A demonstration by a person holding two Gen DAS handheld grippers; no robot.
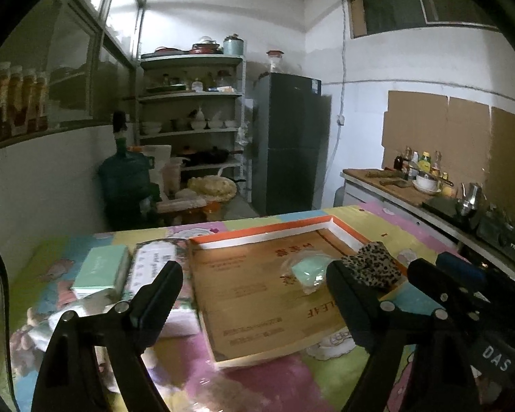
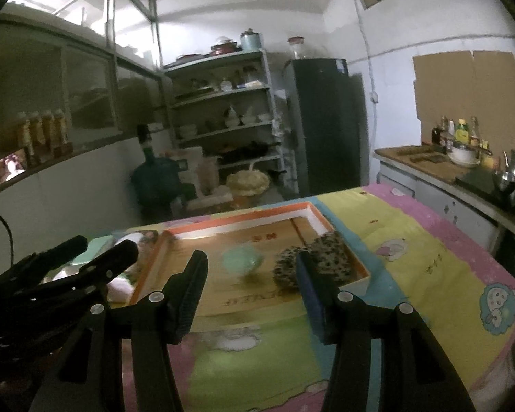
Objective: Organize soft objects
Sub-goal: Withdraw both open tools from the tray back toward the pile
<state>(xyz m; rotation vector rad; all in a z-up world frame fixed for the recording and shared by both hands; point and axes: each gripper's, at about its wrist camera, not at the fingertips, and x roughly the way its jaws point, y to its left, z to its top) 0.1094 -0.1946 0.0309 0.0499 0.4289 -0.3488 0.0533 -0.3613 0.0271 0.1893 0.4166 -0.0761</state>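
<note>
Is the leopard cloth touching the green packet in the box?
Apart. The left wrist view shows bare cardboard between the leopard cloth and the green packet.

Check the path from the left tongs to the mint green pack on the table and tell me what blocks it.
Nothing visible blocks it. The left tongs stand open and empty above the cloth-covered table. The mint green pack lies ahead to their left, outside the shallow box, with a printed white packet beside it, not across the path.

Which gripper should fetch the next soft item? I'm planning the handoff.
Probably the left gripper: open and empty, beside the mint pack outside the tray. The right gripper faces the tray.
</note>
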